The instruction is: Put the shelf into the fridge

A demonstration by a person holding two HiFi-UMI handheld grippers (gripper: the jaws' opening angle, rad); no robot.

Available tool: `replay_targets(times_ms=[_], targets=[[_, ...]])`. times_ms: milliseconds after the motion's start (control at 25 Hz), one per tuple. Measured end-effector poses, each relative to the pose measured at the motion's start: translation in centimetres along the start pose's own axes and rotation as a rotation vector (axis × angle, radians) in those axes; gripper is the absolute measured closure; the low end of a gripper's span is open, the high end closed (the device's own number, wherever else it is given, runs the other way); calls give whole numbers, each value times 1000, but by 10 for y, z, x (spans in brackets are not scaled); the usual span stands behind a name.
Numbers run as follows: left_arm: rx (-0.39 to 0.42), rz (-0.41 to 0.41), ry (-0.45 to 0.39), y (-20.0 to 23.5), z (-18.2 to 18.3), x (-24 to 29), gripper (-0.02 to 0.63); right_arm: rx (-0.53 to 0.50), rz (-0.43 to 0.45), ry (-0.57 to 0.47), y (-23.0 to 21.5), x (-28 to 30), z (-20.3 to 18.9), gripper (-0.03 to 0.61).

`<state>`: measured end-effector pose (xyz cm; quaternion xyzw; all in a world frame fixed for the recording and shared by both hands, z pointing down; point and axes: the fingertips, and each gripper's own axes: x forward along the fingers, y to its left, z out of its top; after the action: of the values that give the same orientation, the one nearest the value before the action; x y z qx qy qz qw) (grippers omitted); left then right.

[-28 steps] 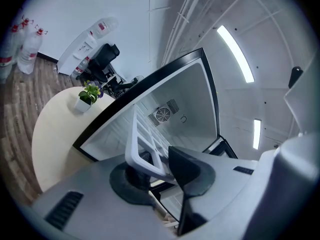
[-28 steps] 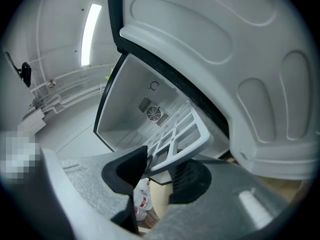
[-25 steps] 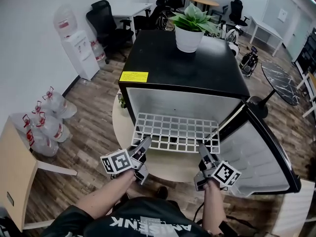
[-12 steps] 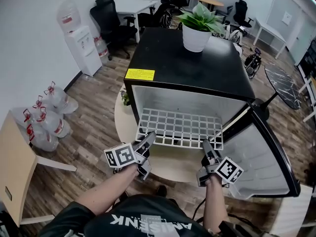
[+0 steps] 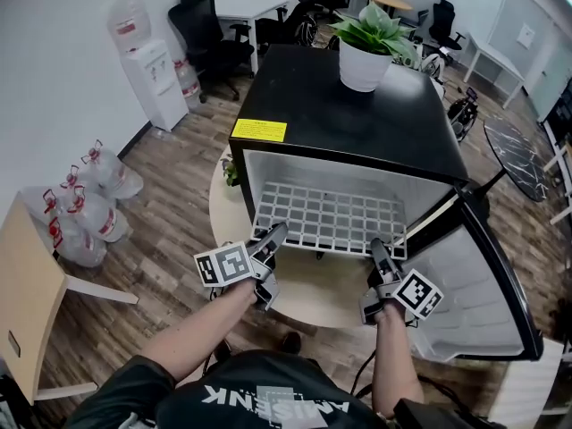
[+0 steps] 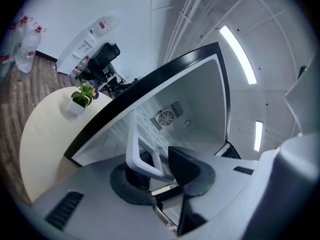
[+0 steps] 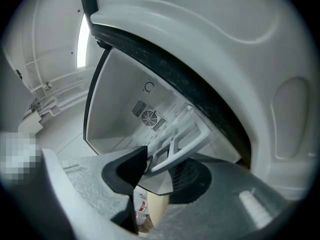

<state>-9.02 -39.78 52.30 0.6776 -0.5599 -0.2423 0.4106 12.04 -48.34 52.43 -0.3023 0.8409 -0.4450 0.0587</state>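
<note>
A white grid shelf (image 5: 328, 219) lies flat, mostly inside the open black mini fridge (image 5: 353, 123), its front edge sticking out. My left gripper (image 5: 275, 237) is shut on the shelf's front left corner (image 6: 137, 146). My right gripper (image 5: 376, 250) is shut on the front right corner (image 7: 182, 144). Both gripper views look into the white fridge cavity, with a round fan vent (image 6: 165, 118) on the back wall. The fridge door (image 5: 487, 280) hangs open to the right.
The fridge stands on a round beige table (image 5: 308, 293). A potted plant (image 5: 369, 47) sits on the fridge top. Water bottles (image 5: 80, 213) and a dispenser (image 5: 152, 70) stand at left, with office chairs behind. A wooden table (image 5: 27, 302) is near left.
Both grippers have pushed forward with the shelf, which has slid deeper into the fridge; less of it sticks out at the front than a second ago.
</note>
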Motion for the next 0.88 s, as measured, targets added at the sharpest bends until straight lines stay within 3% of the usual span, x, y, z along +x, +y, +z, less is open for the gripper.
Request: replay_targets(times_ms=[80,240,360,520,720,880], targets=[[3,1,-2,0,4,4,522,-52,-5,4,1,2,4,449],[2,1,0,-1,2,3,522,-42,30,-4,8,-17,-11,430],[5,-1,5,-2,6,4,522,-122,16,14,15,-33,-28,431],[2,-4,5,-2,10,6,522,-180,66,35,43,-17,-39,483],[0,-8,12,-3,9,7,522,-212,32,29,44,-8,-37,564],[12,-11,-7,0,2,2,518,-236,13,24,38,-11,-43,571]])
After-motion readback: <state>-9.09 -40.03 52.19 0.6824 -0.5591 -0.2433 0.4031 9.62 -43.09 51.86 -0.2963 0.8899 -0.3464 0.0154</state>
